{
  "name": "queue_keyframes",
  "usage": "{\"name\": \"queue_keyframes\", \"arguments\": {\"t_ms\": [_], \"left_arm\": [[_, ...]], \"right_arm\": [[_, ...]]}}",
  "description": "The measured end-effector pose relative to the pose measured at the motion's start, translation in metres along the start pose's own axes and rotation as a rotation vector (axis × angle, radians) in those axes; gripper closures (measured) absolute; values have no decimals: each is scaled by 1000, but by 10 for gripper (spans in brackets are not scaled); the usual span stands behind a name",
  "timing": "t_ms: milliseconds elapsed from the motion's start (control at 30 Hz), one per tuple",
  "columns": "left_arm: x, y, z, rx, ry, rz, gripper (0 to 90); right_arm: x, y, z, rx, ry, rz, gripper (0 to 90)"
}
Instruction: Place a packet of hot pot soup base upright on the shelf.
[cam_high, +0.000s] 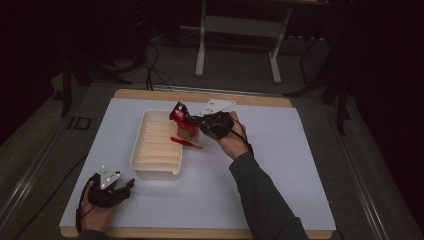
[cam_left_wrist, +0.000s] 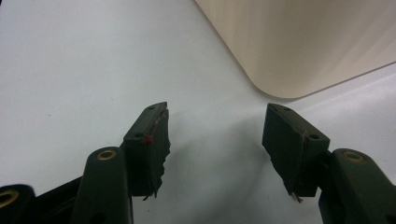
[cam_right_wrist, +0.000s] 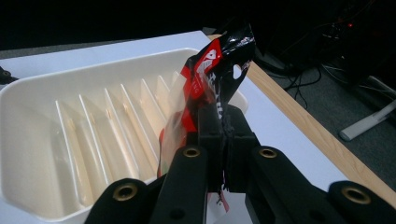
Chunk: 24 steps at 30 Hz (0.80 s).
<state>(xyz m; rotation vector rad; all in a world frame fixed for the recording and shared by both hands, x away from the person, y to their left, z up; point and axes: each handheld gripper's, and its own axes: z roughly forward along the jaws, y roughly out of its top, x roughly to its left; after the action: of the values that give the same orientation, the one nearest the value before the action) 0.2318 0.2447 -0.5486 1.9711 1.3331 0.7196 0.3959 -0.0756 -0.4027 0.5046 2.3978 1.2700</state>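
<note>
The packet's (cam_right_wrist: 212, 79) lower part hides behind the right claw (cam_right_wrist: 223, 140).

Glossy red/black plastic film w/ clear panel: packet (cam_right_wrist: 205, 88). Smooth cream plastic, slight sheen, ribbed floor: tray (cam_high: 150, 165). Matt white sheet (cam_high: 280, 165) over table; bare wood along far edge (cam_high: 250, 99). Matt black plastic w/ brass-look rivets, pads frayed at edges: left gripper (cam_left_wrist: 215, 149), right gripper (cam_right_wrist: 224, 140).

A white sheet (cam_high: 280, 165) covers the wooden table (cam_high: 200, 96) — on it sit a cream ridged tray (cam_high: 156, 145) and a red strip (cam_high: 186, 142).
</note>
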Motion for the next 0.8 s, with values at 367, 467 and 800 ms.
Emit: {"name": "queue_keyframes", "arguments": {"t_ms": [367, 467, 800], "left_arm": [[0, 0, 0, -3, -2, -4, 411], [0, 0, 0, -5, -2, -3, 410], [0, 0, 0, -3, -3, -4, 411]], "right_arm": [[0, 3, 10, 8, -11, -11, 882], [0, 3, 12, 12, -12, -9, 881], [2, 7, 21, 5, -8, -7, 882]]}}
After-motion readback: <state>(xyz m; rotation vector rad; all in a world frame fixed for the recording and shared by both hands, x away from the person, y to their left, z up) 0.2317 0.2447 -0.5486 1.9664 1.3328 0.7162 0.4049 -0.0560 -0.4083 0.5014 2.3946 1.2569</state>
